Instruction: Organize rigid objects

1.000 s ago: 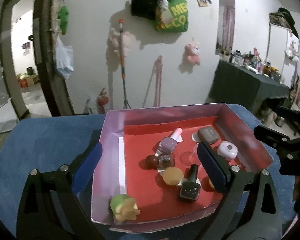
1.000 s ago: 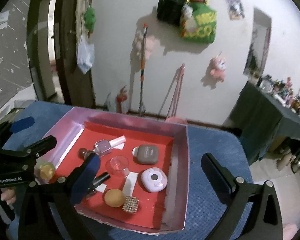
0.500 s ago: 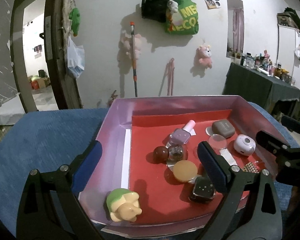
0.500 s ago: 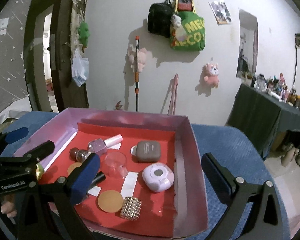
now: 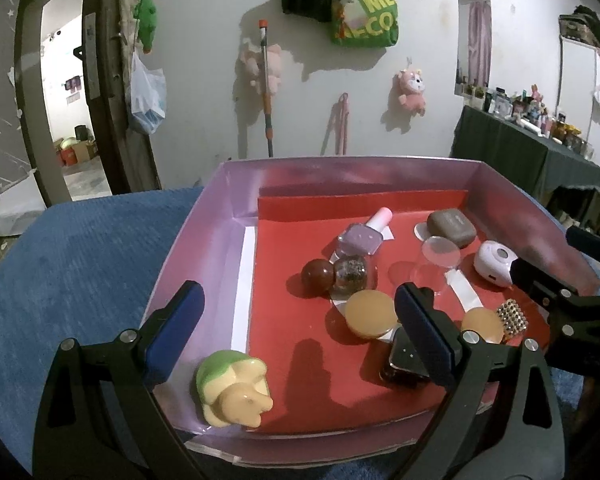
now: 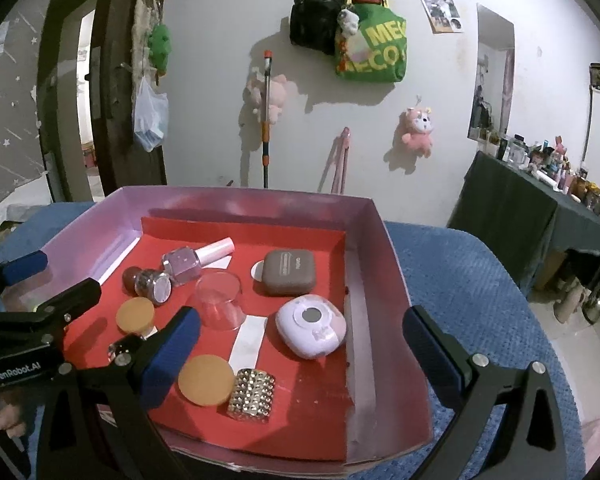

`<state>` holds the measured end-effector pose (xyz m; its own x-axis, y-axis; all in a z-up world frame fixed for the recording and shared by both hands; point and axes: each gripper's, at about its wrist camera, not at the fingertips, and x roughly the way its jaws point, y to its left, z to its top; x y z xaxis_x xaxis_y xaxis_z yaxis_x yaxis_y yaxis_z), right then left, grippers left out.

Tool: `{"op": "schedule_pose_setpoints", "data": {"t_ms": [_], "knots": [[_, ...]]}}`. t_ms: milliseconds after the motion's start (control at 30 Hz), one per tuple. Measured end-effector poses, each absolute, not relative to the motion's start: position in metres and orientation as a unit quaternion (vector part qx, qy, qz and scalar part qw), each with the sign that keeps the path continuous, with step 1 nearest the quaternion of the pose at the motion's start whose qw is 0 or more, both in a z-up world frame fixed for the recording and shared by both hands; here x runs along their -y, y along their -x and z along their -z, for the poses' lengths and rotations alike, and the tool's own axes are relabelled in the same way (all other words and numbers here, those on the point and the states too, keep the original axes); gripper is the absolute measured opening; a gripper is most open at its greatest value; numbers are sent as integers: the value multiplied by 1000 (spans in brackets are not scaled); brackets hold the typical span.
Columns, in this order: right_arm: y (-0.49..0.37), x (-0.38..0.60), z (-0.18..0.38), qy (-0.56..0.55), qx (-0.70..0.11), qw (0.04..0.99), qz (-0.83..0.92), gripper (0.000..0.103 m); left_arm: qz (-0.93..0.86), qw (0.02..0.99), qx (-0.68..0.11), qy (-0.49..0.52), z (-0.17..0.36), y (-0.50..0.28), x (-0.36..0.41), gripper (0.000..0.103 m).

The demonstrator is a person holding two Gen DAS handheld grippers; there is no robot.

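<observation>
A pink box [image 5: 204, 224] with a red floor holds several small things: a green and cream turtle toy [image 5: 234, 388] at the near left corner, a lilac nail polish bottle [image 5: 364, 232], a brown case [image 5: 452, 226], a lilac round case [image 6: 310, 330], a clear cup [image 6: 220, 300], tan discs [image 6: 206, 380], a rhinestone block [image 6: 252, 394] and a black bottle [image 5: 404, 364]. My left gripper [image 5: 296, 336] is open and empty above the box's near edge. My right gripper [image 6: 300, 356] is open and empty over the box's near right side.
The box [image 6: 380, 240] rests on a blue cushioned surface [image 5: 60, 264]. Behind stand a white wall with hung bags and plush toys, a doorway [image 5: 60, 120] on the left and a dark table with clutter [image 6: 540, 192] on the right.
Both grippers have drawn closer to the box and lower, and the things in it look larger. Both stay open and empty.
</observation>
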<state>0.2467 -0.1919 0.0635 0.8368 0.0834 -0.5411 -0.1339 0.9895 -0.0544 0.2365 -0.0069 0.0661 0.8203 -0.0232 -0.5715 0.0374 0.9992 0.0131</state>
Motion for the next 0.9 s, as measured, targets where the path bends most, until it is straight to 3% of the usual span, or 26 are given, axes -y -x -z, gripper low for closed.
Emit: {"op": "schedule_pose_setpoints", "data": {"t_ms": [900], "knots": [[-249, 187, -57, 55, -290, 954, -59, 103, 0, 949, -316, -16, -62, -241, 4, 97]]}}
